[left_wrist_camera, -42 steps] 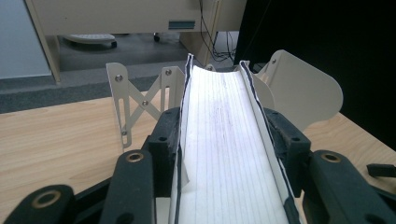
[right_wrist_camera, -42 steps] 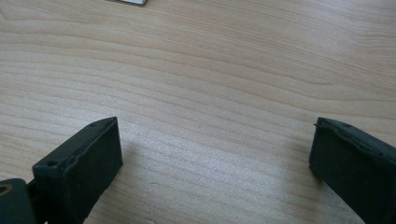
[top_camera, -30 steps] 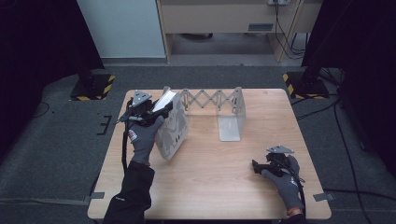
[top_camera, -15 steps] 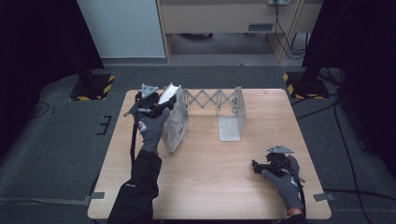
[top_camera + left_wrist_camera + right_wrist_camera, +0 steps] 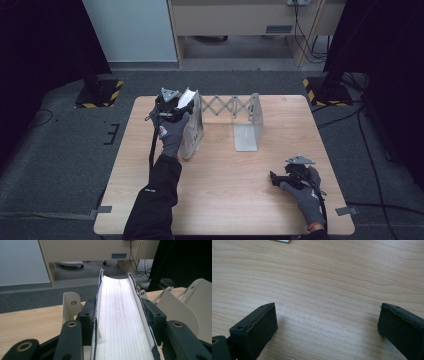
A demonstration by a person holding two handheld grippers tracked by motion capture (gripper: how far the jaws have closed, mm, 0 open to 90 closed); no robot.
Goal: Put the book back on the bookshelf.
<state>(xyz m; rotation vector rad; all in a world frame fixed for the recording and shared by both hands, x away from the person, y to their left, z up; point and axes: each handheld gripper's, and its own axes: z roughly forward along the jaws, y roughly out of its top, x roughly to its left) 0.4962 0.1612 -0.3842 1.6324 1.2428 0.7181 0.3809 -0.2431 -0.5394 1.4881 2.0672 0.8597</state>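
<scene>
A thin book [image 5: 122, 322] with dark covers and white page edges is clamped between the jaws of my left gripper [image 5: 122, 340], its pages bowed. In the high view this left gripper [image 5: 175, 106] holds the book [image 5: 186, 97] above the left end plate [image 5: 193, 134] of a pale grey expanding book rack [image 5: 227, 106] at the table's far side. The rack's plates show on either side of the book [image 5: 70, 305] [image 5: 186, 306]. My right gripper [image 5: 278, 179] rests low at the near right, open, with bare wood between its jaws [image 5: 327, 320].
The rack's right end plate [image 5: 248, 131] stands mid-table with a flat foot toward me. The wooden table [image 5: 235, 200] has bare room across the front and right. Beyond its far edge are a grey floor, a cabinet [image 5: 240, 15] and cables.
My left gripper has carried the book away from me and to the right, up over the rack's left plate. The right gripper has stayed put.
</scene>
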